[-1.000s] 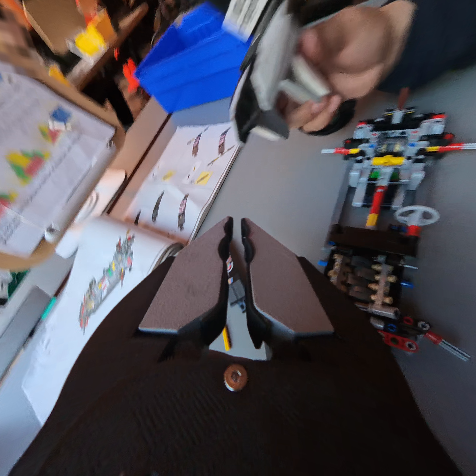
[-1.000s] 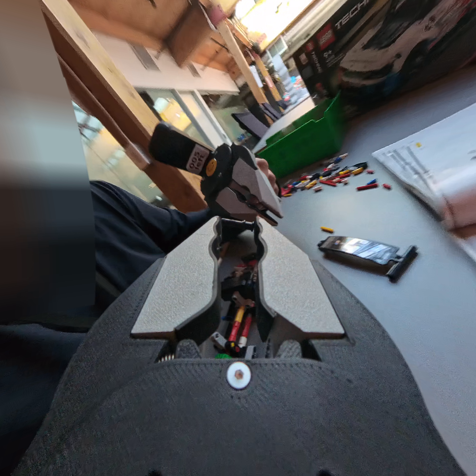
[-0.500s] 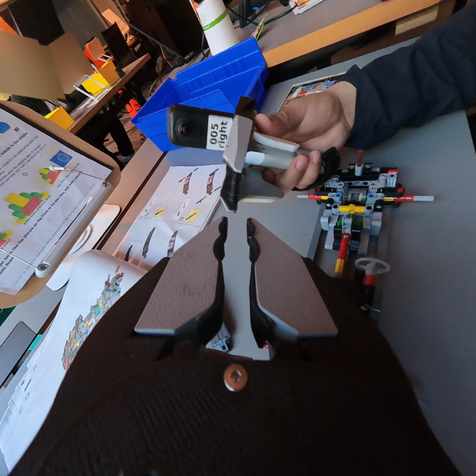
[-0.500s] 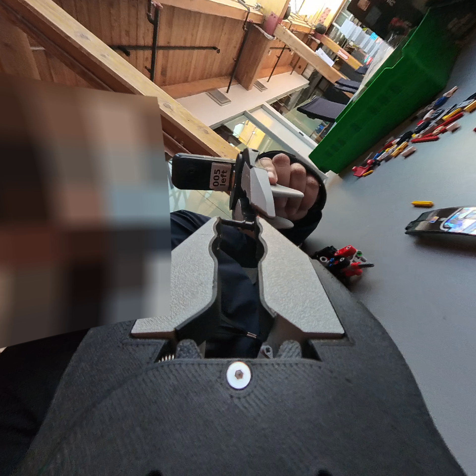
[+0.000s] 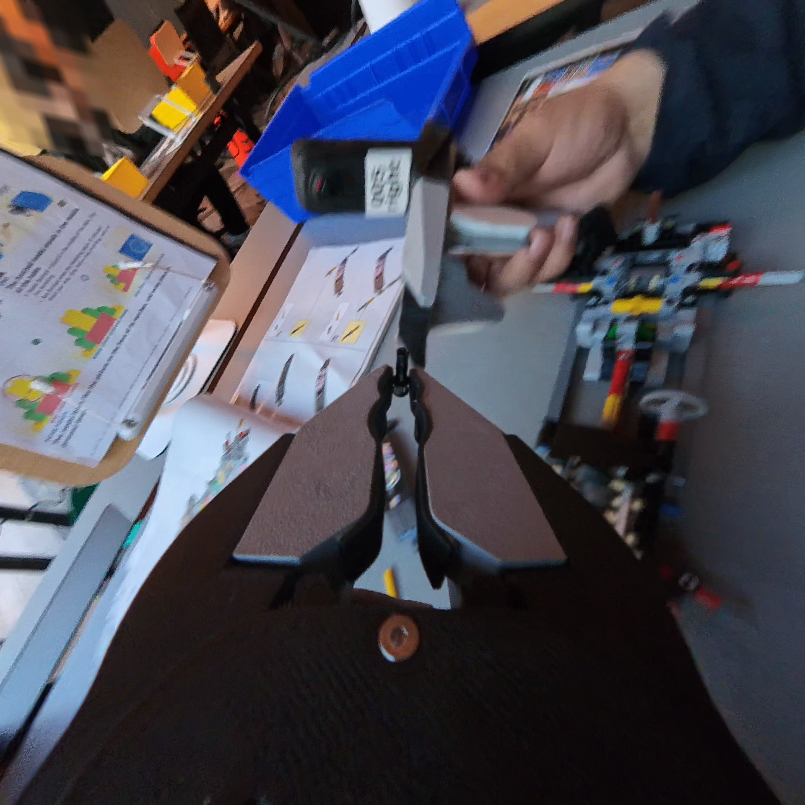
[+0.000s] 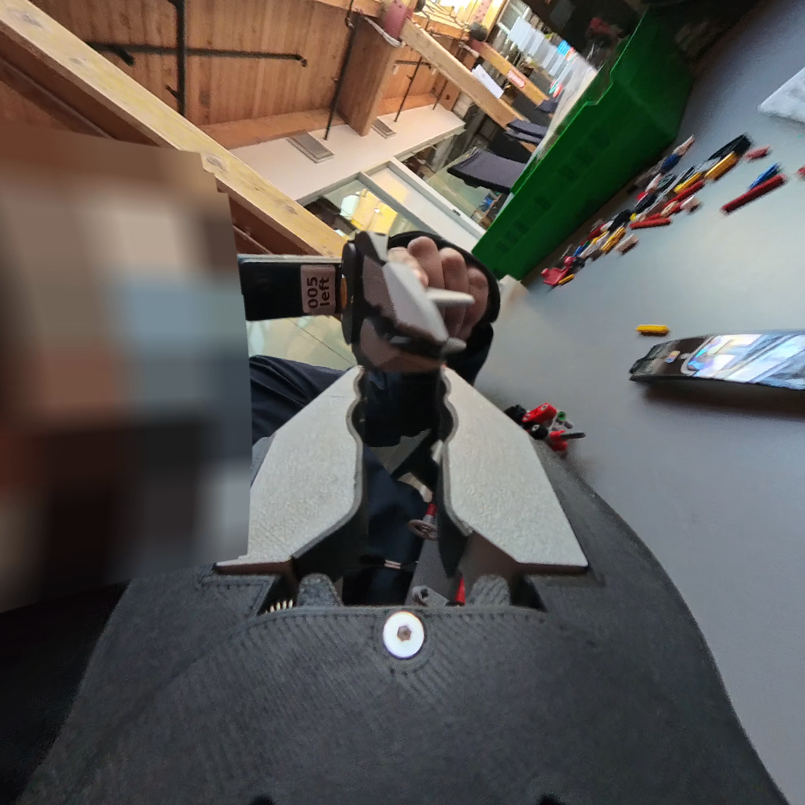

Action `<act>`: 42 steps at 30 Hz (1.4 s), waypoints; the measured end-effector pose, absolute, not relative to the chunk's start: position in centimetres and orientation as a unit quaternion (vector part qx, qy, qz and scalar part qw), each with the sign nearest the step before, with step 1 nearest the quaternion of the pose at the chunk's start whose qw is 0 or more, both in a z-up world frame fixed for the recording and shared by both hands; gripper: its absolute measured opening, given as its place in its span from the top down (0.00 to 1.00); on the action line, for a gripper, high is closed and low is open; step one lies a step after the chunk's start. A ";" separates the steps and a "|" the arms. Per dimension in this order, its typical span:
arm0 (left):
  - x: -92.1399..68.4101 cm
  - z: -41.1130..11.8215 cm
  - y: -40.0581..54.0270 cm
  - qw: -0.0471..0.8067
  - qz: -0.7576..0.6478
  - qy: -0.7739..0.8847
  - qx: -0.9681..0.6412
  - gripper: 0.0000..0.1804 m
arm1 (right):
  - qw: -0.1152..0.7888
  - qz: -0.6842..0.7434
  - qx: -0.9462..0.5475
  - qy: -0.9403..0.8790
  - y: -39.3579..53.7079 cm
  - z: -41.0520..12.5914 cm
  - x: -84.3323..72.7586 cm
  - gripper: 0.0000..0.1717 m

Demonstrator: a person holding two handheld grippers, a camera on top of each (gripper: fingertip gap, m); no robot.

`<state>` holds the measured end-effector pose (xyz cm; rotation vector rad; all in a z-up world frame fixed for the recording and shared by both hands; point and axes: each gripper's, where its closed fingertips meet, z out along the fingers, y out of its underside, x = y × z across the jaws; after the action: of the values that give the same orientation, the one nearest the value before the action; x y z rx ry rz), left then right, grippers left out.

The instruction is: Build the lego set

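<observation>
Tongs, L (image 5: 400,383), pinch black pin (image 5: 401,370) above clear grey tabletop (image 5: 492,370).

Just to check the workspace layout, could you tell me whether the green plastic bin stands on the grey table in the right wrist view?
Yes, the green plastic bin stands on the grey table, behind scattered small bricks.

blue bin (image 5: 383,87), green bin (image 6: 601,143), grey table (image 6: 697,501), black pin (image 5: 401,370)

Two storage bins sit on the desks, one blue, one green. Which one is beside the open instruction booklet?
The blue bin, seen from the left wrist: the open booklet lies just below it. The green bin stands by scattered loose bricks instead.
</observation>
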<state>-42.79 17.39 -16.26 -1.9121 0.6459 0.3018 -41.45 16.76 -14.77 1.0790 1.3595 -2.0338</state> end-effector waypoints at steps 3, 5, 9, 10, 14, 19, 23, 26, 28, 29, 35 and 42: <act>-48.1 -17.7 14.6 0.441 0.147 0.230 -0.855 0.98 | 0.145 -0.731 0.399 0.534 19.0 -14.2 -41.8 0.85; -51.4 -20.9 11.3 0.338 0.101 0.169 -0.920 0.98 | 0.053 -0.682 0.408 0.605 20.0 -15.5 -42.6 0.87; -53.0 -25.7 6.0 0.237 0.007 0.107 -0.966 0.97 | -0.035 -0.536 0.381 0.752 18.7 -19.6 -44.5 0.91; -53.0 -26.5 5.6 0.228 -0.002 0.104 -0.968 0.97 | -0.040 -0.505 0.363 0.782 17.7 -20.4 -45.0 0.91; -53.0 -27.3 5.5 0.235 -0.021 0.109 -0.966 0.97 | -0.040 -0.402 0.303 0.863 13.7 -22.9 -48.1 0.90; -52.8 -27.4 5.6 0.239 -0.033 0.122 -0.963 0.95 | -0.060 -0.310 0.267 0.910 12.0 -25.8 -51.5 0.90; -52.8 -27.3 5.5 0.250 -0.041 0.128 -0.959 0.95 | -0.062 -0.291 0.245 0.923 11.4 -26.7 -52.2 0.90; -53.0 -27.3 5.1 0.253 -0.044 0.131 -0.957 0.94 | -0.056 -0.288 0.230 0.928 10.9 -27.3 -52.3 0.89; -53.1 -27.3 4.8 0.257 -0.044 0.132 -0.956 0.94 | -0.056 -0.293 0.222 0.928 10.7 -27.3 -52.4 0.89; -53.0 -27.3 4.8 0.263 -0.046 0.132 -0.955 0.93 | -0.055 -0.296 0.221 0.928 10.7 -27.3 -52.5 0.90; -53.4 -27.3 5.1 0.284 -0.056 0.122 -0.949 0.98 | -0.028 -0.325 0.212 0.921 10.0 -27.3 -52.1 1.00; -52.8 -27.2 6.9 0.320 -0.090 0.093 -0.938 0.98 | -0.022 -0.324 0.215 0.921 10.5 -27.3 -51.5 1.00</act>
<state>-52.80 6.92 -27.22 -2.4662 0.2432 -0.2374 -51.47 10.51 -27.28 0.6861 2.9348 -1.0323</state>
